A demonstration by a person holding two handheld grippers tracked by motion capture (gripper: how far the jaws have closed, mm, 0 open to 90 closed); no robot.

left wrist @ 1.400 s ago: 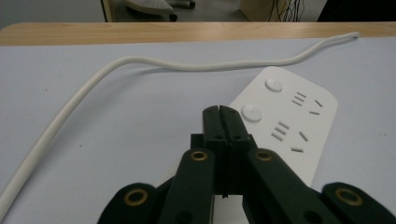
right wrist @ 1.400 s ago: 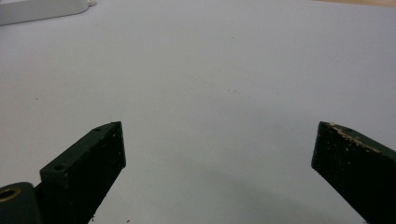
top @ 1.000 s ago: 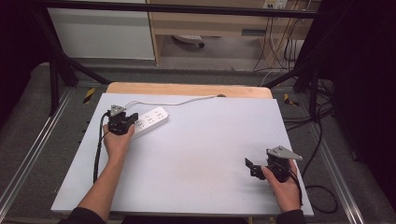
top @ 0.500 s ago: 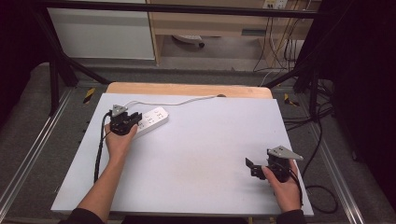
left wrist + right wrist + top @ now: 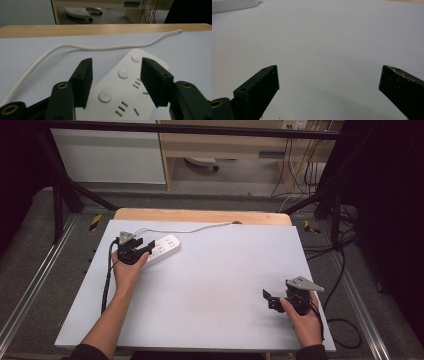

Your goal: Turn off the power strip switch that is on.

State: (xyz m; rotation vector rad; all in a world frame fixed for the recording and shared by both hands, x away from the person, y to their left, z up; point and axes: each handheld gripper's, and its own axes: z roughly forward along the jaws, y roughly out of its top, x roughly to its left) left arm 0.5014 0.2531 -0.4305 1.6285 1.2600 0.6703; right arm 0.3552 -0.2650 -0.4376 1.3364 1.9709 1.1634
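Note:
A white power strip (image 5: 164, 248) lies at the table's far left, and its white cord (image 5: 200, 228) runs off toward the back edge. My left gripper (image 5: 144, 249) stands open over the strip's near end. In the left gripper view the strip (image 5: 120, 97) with its round buttons lies between and below the two black jaws of the left gripper (image 5: 116, 68), and the cord (image 5: 100, 47) curves behind. I cannot tell whether the jaws touch the strip. My right gripper (image 5: 268, 300) rests near the front right and is open. In its own view the right gripper (image 5: 329, 72) holds nothing.
The table top is a pale grey mat (image 5: 220, 270) with a wooden strip (image 5: 200, 216) along its back edge. Black frame bars and cables stand beyond the table. One end of the power strip (image 5: 234, 5) shows at the top left of the right gripper view.
The left gripper has edged slightly right toward the power strip. The right gripper has stayed where it was.

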